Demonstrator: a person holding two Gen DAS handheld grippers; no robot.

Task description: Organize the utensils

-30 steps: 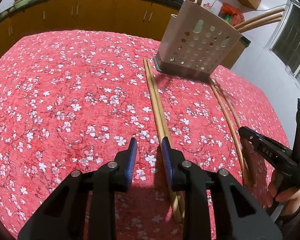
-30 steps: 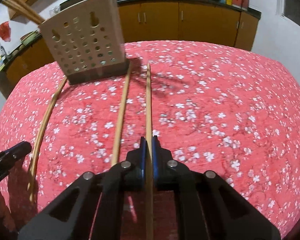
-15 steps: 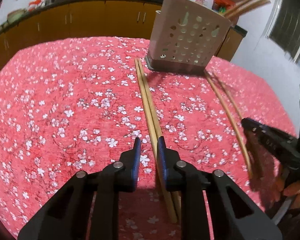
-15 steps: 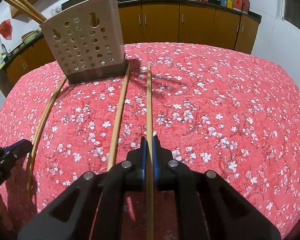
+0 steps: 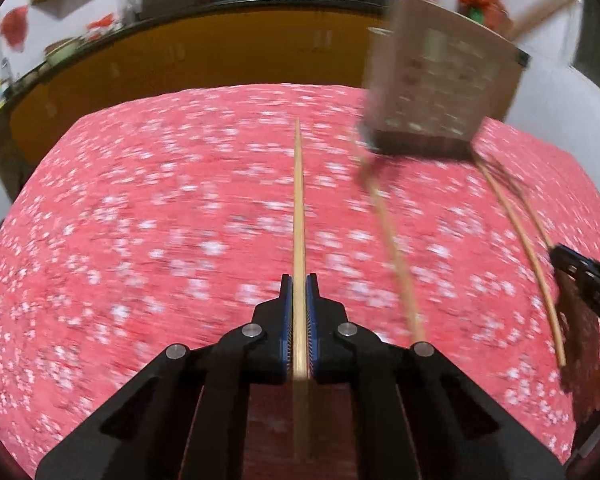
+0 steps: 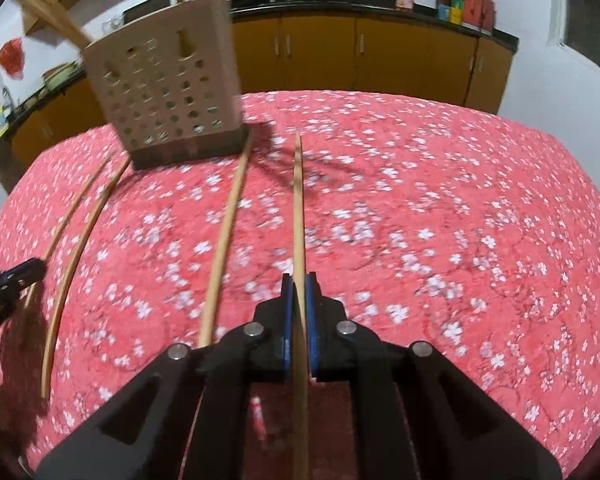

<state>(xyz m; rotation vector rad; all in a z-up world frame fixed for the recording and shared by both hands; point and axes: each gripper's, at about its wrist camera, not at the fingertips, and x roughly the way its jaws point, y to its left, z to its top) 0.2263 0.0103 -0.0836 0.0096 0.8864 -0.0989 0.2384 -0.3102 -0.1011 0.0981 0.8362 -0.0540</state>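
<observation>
Gripping a single wooden chopstick (image 5: pixel 299 216) between its blue pads, the left gripper (image 5: pixel 299 284) is seen closed tight over a red floral tablecloth (image 5: pixel 148 216); its jaws have just been closing, with the stick between them. In the blurred left wrist view, a second chopstick (image 5: pixel 396 260) is left lying on the cloth just to the right, and two more (image 5: pixel 528 248) lie farther right, near the right gripper's tip (image 5: pixel 580 270). A perforated beige utensil holder (image 5: pixel 440 84) is set at the far side of the table, with other sticks already standing in it. In the right wrist view, the right gripper (image 6: pixel 299 284) is likewise clamped on its own chopstick (image 6: pixel 298 200), which points toward the holder (image 6: pixel 168 96). Another chopstick (image 6: pixel 226 236) rests beside it on the cloth. Orange kitchen cabinets (image 6: pixel 340 56) are seen behind.
</observation>
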